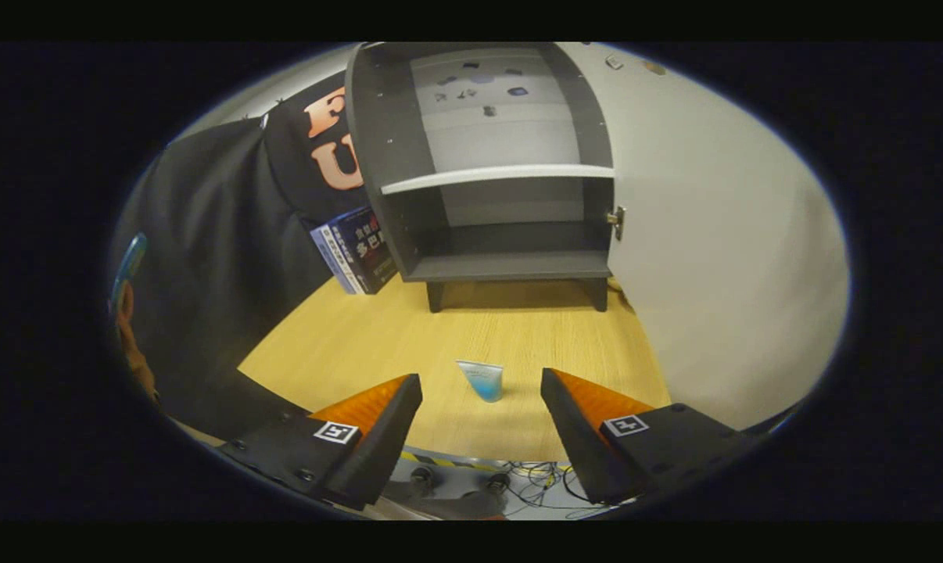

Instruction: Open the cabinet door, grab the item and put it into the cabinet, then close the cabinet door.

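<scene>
A wooden table carries a dark grey cabinet, its pale door swung open to one side. Books lean just beside the cabinet's other side. The gripper sits level in front of the cabinet, fingers spread wide and empty; a small blue tube stands between them. Cabinet shelves are bare
</scene>
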Demonstrator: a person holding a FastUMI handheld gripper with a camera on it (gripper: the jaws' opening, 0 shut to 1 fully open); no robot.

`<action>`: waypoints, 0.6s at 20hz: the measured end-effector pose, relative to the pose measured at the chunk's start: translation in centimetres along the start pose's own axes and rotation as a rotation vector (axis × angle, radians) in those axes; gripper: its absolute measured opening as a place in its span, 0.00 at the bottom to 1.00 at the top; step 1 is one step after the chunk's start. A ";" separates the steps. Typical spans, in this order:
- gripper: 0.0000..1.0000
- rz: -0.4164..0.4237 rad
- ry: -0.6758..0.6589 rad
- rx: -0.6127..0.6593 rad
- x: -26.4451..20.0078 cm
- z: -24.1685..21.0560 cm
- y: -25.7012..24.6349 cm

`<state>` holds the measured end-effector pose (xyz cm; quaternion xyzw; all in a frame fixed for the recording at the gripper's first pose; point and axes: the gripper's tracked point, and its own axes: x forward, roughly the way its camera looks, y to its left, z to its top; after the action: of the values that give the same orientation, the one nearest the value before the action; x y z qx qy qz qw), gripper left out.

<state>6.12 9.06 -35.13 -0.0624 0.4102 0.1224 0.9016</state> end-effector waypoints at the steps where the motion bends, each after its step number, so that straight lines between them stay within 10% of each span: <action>1: 0.98 0.002 0.038 -0.035 1.4 -0.7 -0.4; 12: 0.94 0.080 0.243 -0.222 9.9 -4.9 -1.6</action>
<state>9.25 8.11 -45.82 -0.1595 0.5024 0.1942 0.8273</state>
